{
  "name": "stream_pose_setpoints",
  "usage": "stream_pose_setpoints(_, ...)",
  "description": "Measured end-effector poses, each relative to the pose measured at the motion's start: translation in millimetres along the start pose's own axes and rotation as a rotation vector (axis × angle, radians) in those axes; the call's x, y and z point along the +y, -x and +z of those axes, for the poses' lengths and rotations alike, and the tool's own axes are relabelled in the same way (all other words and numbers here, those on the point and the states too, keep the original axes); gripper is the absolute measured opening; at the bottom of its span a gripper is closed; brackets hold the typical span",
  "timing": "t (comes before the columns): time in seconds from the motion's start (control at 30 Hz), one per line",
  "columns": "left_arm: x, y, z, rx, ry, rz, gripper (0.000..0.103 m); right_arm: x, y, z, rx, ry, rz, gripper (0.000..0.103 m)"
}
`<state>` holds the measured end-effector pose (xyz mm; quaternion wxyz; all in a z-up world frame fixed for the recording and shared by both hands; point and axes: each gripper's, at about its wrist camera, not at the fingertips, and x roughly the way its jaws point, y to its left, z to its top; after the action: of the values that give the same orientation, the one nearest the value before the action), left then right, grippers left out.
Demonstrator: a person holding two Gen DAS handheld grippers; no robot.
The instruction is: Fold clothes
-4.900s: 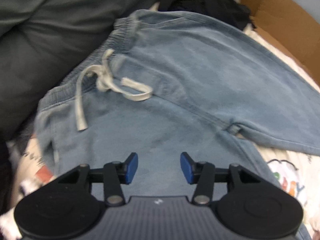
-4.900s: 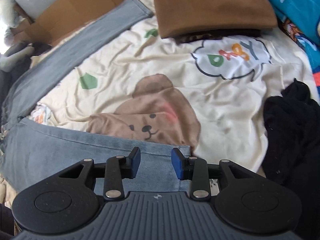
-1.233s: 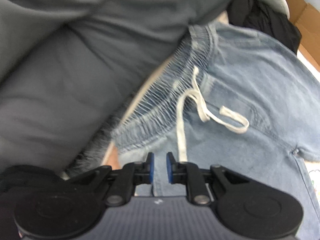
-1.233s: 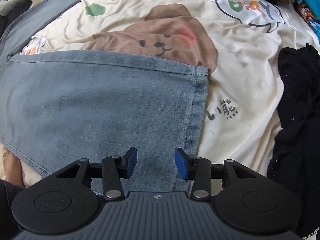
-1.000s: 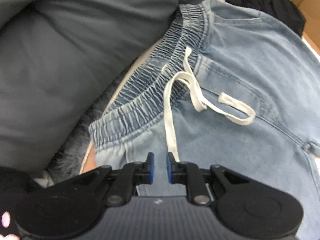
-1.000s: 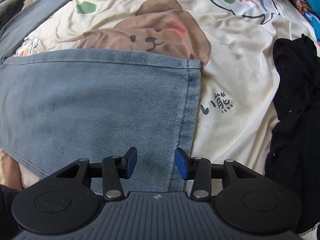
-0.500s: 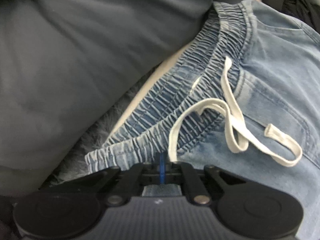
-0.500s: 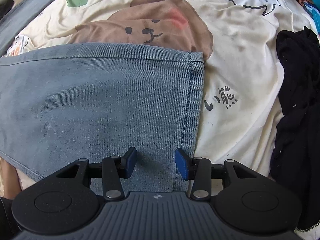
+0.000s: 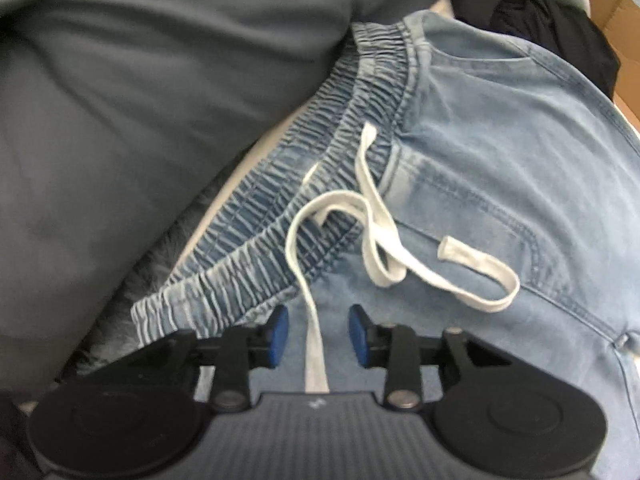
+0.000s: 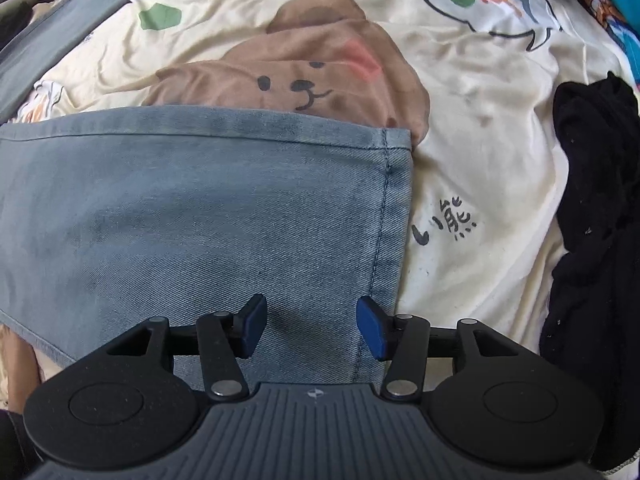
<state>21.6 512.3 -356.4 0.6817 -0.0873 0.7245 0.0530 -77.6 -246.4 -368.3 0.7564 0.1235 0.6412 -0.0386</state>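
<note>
**Me:** Two grippers, both pointing down at one pair of light-blue denim trousers (image 9: 500, 152) spread on a cream bedsheet (image 10: 480, 128) with a bear print. My left gripper (image 9: 318, 334) is over the waist end, my right gripper (image 10: 311, 328) over a leg end.

**Partner:** Are you holding anything?

**Me:** No. The left jaws have just been opening. They now stand apart with a strand of the white drawstring (image 9: 384, 224) lying between them, untouched by either pad. The right jaws have also just been opening a little and are apart over the flat denim near the leg hem (image 10: 390, 216), gripping nothing.

**Partner:** How will the fabric behave?

**Me:** I judge it soft but fairly weighty for cloth. It should drape and sag from any pinch, and will not hold a crease by itself. The elastic waistband (image 9: 288, 216) is gathered and thick, so it looks like the firmest place to bite on my left. On my right, the stitched hem is the strongest edge. I'd avoid the drawstring, since it would likely slide through and lift nothing.

**Partner:** Which way do they lie?

**Me:** The long axis runs from waistband to hem, roughly from my left hand across to my right. The waistband sits against a grey garment (image 9: 140, 100). A black garment (image 10: 592, 208) lies beyond the hem, apart from the trousers.
</note>
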Motion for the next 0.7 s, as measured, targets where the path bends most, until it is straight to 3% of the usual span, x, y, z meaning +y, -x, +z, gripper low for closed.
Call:
stream_pose_setpoints(0.17, -1.1, -5.2, -9.4, 0.013, 0.011, 0.038, 0.035, -5.3, -1.6, -4.1, 0.012, -0.016, -0.006, 0.056)
stream_pose_setpoints(0.2, -1.0, -5.1, -11.0, 0.010, 0.015, 0.036, 0.031, -6.4, -2.0, -4.5, 0.012, -0.024, -0.004, 0.056)
stream_pose_setpoints(0.27, -4.2, -0.7, -12.3, 0.000, 0.019, 0.037, 0.008, -7.7, -2.4, -4.8, 0.008, -0.037, 0.001, 0.056)
stream_pose_setpoints(0.43, -15.3, 24.7, -14.2, -0.067, 0.050, -0.004, 0.004, -5.9, -3.6, -5.9, 0.002, -0.041, 0.012, 0.056)
stream_pose_setpoints(0.7, -42.0, 54.6, -17.9, -0.124, -0.029, 0.002, 0.003, -4.7, -2.7, 0.9, -0.021, -0.059, 0.033, 0.056)
